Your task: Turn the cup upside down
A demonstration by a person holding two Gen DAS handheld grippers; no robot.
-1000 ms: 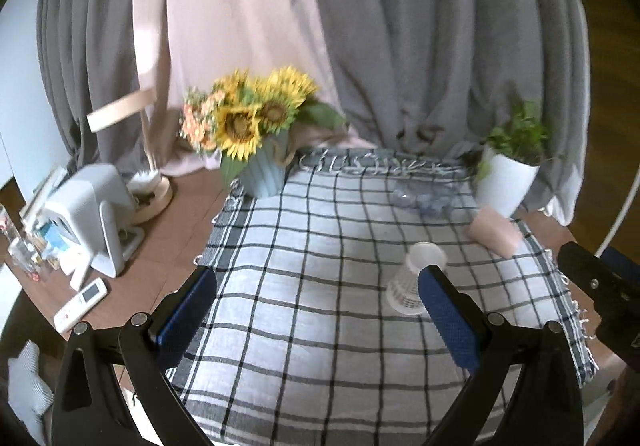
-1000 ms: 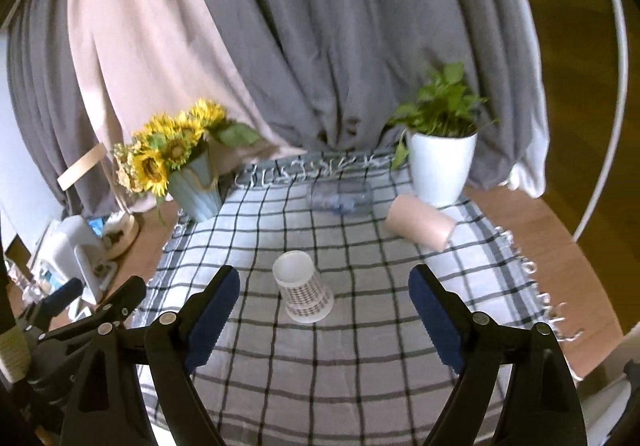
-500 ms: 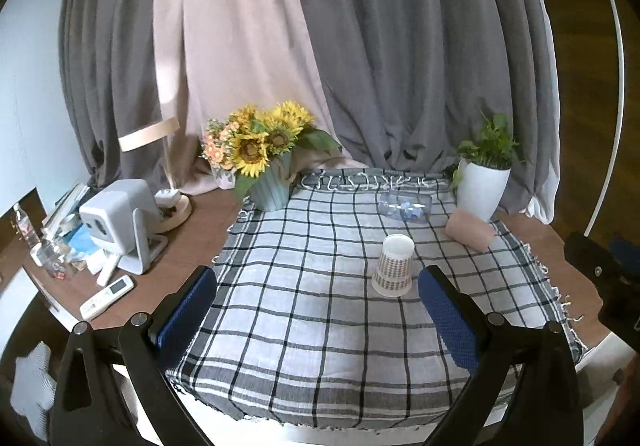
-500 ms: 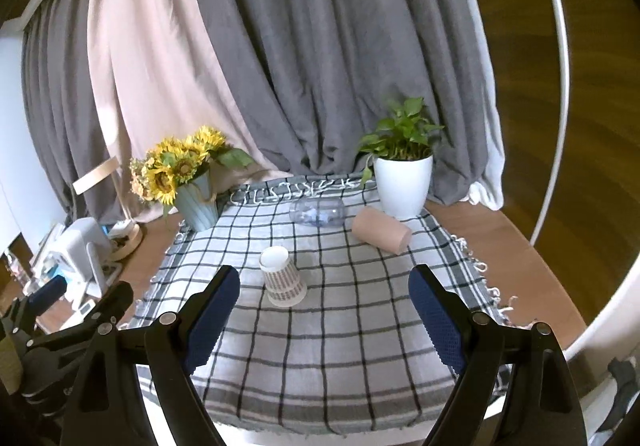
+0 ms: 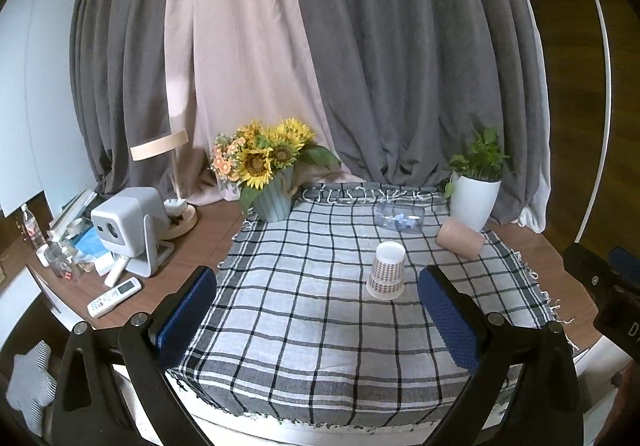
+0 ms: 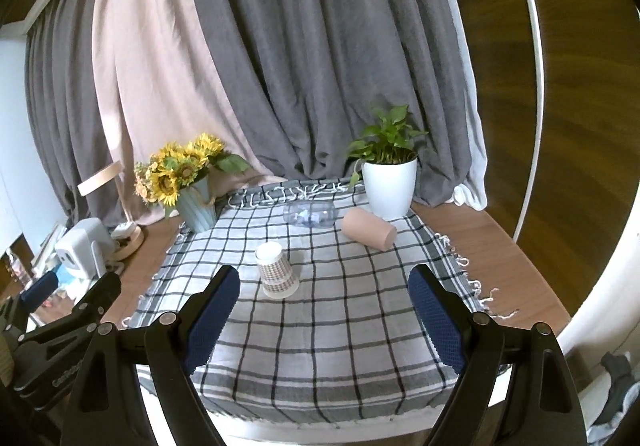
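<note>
A paper cup (image 5: pixel 386 271) with a brown checked pattern stands upside down, wide rim on the checked tablecloth (image 5: pixel 304 310), near the cloth's middle. It also shows in the right wrist view (image 6: pixel 276 276). My left gripper (image 5: pixel 316 320) is open and empty, held back over the table's front edge, well short of the cup. My right gripper (image 6: pixel 326 320) is open and empty too, also back from the cup. The left gripper's body shows at the lower left of the right wrist view.
A sunflower vase (image 5: pixel 272 198) stands at the back left, a white plant pot (image 5: pixel 476 202) at the back right. A clear bottle (image 5: pixel 400 220) and a pink roll (image 5: pixel 460 242) lie behind the cup. A projector (image 5: pixel 128 226), lamp and remote (image 5: pixel 114 292) sit left.
Both grippers have pulled back and up from the table, so the cup and cloth look smaller and farther. The cup stays upside down in place.
</note>
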